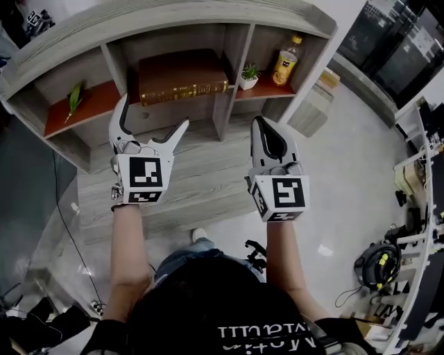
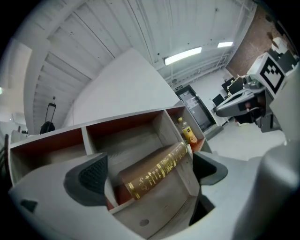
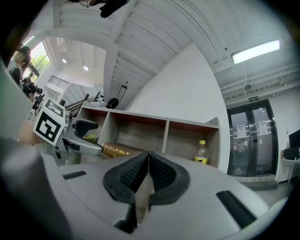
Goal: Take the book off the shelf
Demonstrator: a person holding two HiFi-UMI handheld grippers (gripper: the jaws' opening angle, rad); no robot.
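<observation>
— My left tool (image 1: 155, 111) gapes wide, aimed at the book (image 1: 182, 78); my right tool (image 1: 260, 123) is pressed together, empty.
— And the book?
— Lying flat in the shelf's (image 1: 208, 21) middle bay, untouched; the whole grab is yet to do, I'd say.

The book (image 1: 182, 75) in front of me is thick and dark brown, with gold ornament running along its spine. It lies flat in the middle compartment of the grey wooden shelf (image 1: 208, 15), spine turned out toward me, its right end close against that compartment's right wall.
</observation>
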